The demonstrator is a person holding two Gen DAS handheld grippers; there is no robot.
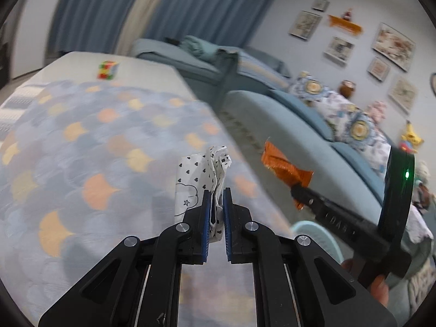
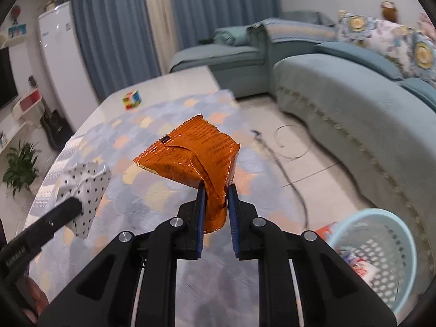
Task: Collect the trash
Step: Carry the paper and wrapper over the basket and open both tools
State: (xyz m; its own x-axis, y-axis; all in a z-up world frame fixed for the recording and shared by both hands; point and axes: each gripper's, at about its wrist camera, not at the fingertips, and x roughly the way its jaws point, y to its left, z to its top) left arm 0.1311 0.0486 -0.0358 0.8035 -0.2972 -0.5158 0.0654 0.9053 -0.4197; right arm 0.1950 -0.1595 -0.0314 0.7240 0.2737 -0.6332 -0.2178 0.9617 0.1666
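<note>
Both grippers loaded, raised over the table (image 2: 169, 87) with its scale-pattern cloth (image 1: 81, 141). Left gripper (image 1: 217, 190) pinches a crumpled white heart-print wrapper (image 1: 201, 174), jaws nearly closed on it. Right gripper (image 2: 216, 188) clamps an orange snack packet (image 2: 190, 152) by its lower end, jaws narrow. In the right wrist view the two sit near each other, white wrapper to the left. Light blue perforated basket (image 2: 408, 242) stands on the floor at near right, beside the sofa (image 2: 340, 87), some trash (image 2: 359, 267) already inside. Colourful cube (image 2: 131, 100) lies far on the table. Cables (image 2: 288, 147) trail across the floor between table and sofa.
</note>
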